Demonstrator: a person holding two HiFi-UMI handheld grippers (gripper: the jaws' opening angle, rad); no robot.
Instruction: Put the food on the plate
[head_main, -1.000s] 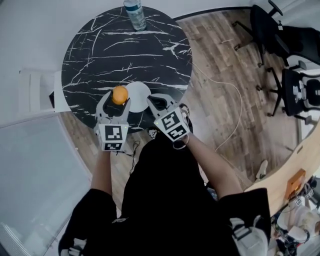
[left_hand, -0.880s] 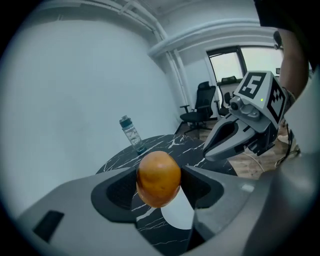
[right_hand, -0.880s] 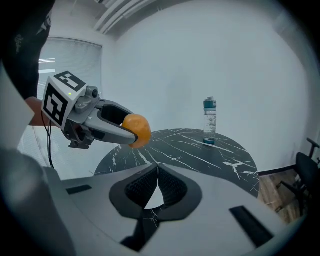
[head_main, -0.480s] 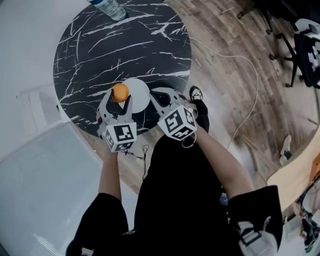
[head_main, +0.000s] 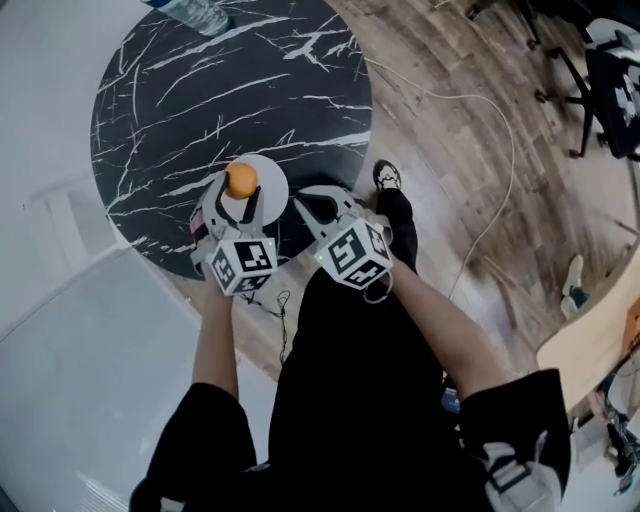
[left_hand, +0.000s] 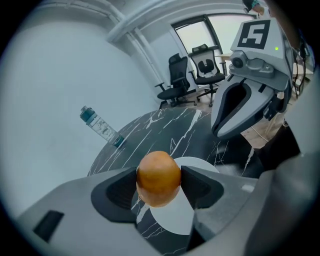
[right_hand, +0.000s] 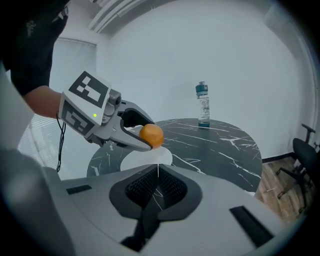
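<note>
An orange round fruit (head_main: 240, 180) is clamped between the pads of my left gripper (head_main: 240, 184), which holds it in the air above the white plate (head_main: 274, 187) near the front edge of the black marble table (head_main: 200, 100). The left gripper view shows the fruit (left_hand: 158, 178) pinched at its sides over the plate (left_hand: 176, 216). My right gripper (head_main: 318, 203) is shut and empty, just right of the plate. From its view the fruit (right_hand: 151, 135) hangs over the plate (right_hand: 145, 159), held by the left gripper (right_hand: 148, 141).
A water bottle (right_hand: 202, 104) stands at the table's far edge. Wooden floor with a white cable (head_main: 490, 170) lies to the right, office chairs (head_main: 610, 90) beyond. A white wall panel runs along the left.
Both grippers stay in about the same place relative to the plate, the left still shut on the fruit. My head view has shifted, so the table and bottle slid up and left.
</note>
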